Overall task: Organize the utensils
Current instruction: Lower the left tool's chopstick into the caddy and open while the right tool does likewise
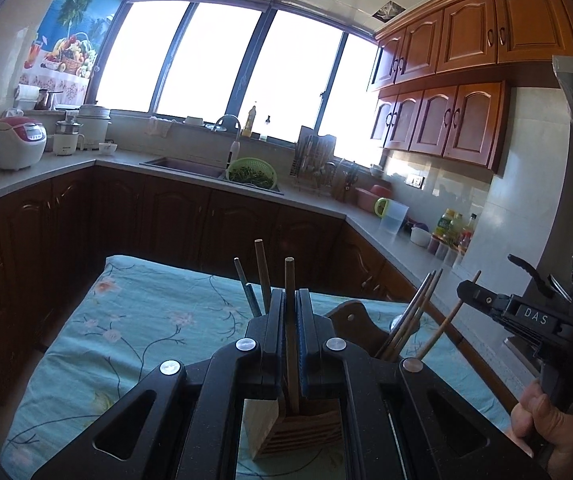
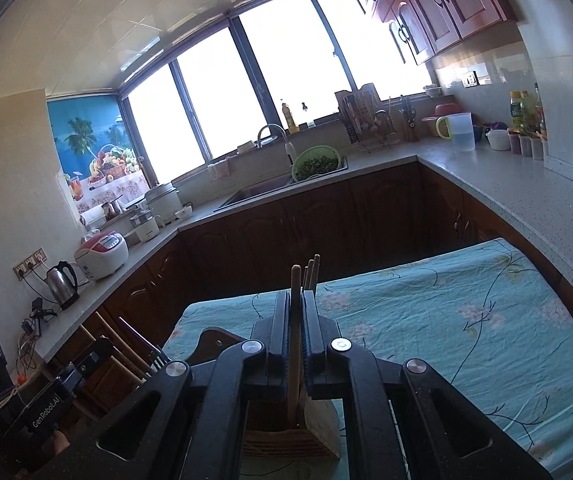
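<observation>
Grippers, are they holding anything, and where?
Each holds one chopstick by the middle of its shaft: left gripper its chopstick, right gripper its chopstick, both lower ends in wooden holders.

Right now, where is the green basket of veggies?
In both wrist views the green basket sits at the sink's right end, under the window, left of the dish rack.
</observation>
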